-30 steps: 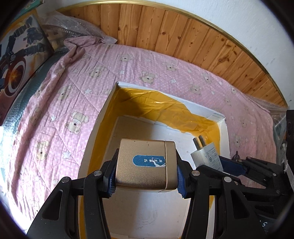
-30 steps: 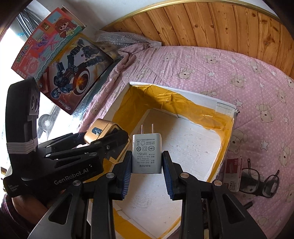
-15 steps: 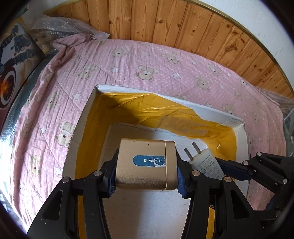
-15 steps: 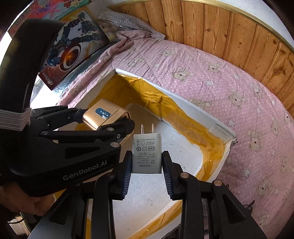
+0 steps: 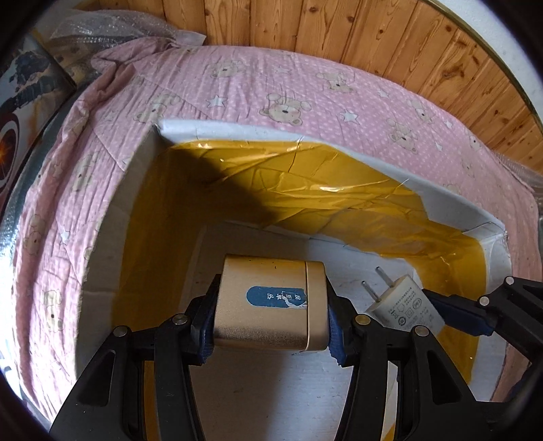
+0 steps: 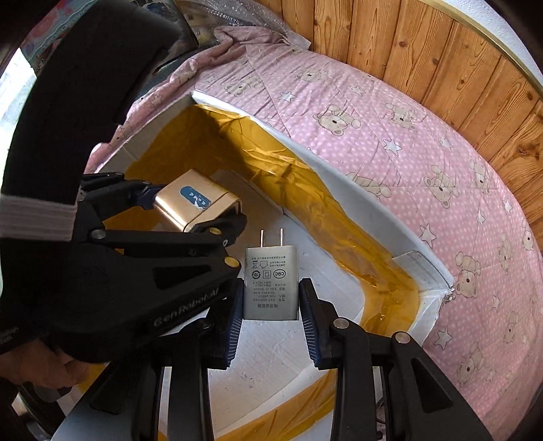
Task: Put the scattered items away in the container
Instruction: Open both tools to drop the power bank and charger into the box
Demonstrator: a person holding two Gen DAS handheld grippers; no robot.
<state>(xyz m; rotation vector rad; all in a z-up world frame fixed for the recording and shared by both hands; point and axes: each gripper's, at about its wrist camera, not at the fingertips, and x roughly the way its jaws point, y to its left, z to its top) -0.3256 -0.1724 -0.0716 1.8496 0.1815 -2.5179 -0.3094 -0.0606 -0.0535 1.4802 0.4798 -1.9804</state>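
A gold tin with a blue label [image 5: 271, 302] sits between the pads of my left gripper [image 5: 271, 332], low inside the white foam box lined with yellow tape [image 5: 339, 149]. The jaws are opening, though both pads still touch the tin's sides. My right gripper [image 6: 271, 305] is shut on a white plug charger [image 6: 270, 283], prongs pointing away, just above the box floor. In the right wrist view the tin [image 6: 193, 203] is left of the charger. The left wrist view shows the charger [image 5: 404, 305] to the right of the tin.
The box rests on a pink quilt with bear prints [image 5: 271, 84]. Behind it rises a wood-panel wall [image 5: 339, 27]. Toy boxes [image 5: 20, 101] and bubble wrap [image 5: 101, 23] lie at the far left. A person's hand [image 6: 51, 369] holds the left gripper.
Both grippers have sunk deeper into the box with their loads. The right gripper has rolled, and the box walls now fill more of each view.
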